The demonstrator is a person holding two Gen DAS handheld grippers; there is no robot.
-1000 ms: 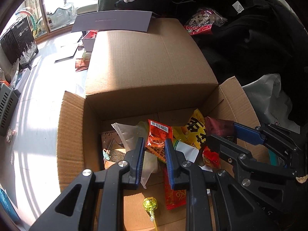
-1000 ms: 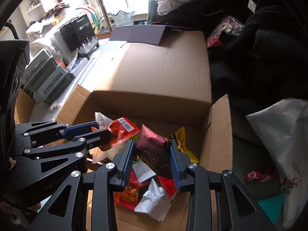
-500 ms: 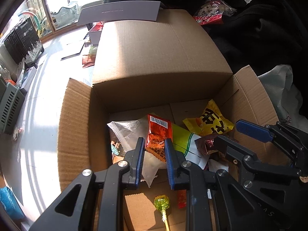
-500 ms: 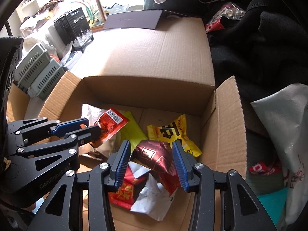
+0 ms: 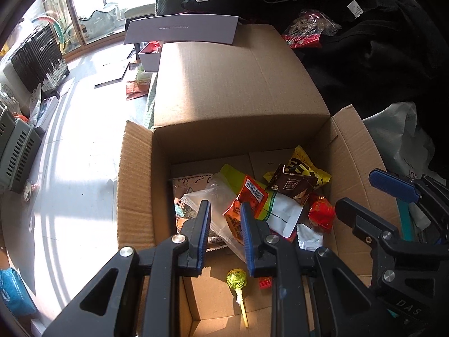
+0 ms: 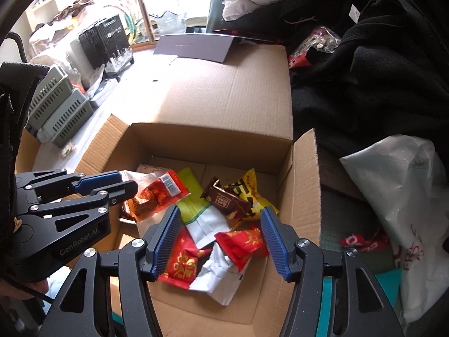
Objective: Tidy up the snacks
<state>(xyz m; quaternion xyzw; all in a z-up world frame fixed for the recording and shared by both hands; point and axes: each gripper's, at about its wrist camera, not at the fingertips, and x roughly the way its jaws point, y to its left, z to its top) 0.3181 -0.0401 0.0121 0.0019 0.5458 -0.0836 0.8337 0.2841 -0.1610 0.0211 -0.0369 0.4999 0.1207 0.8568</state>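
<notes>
Left wrist view: our left gripper [image 5: 224, 224] clamps orange-red foil snack packet [image 5: 247, 196] over open brown cardboard box [image 5: 134, 185].

Right wrist view: our right gripper [image 6: 220, 237] has just been opening, empty; brown chocolate packet [image 6: 227, 199] lies on pile inside.

Advice: lower orange packet over bare cardboard, then release.
</notes>
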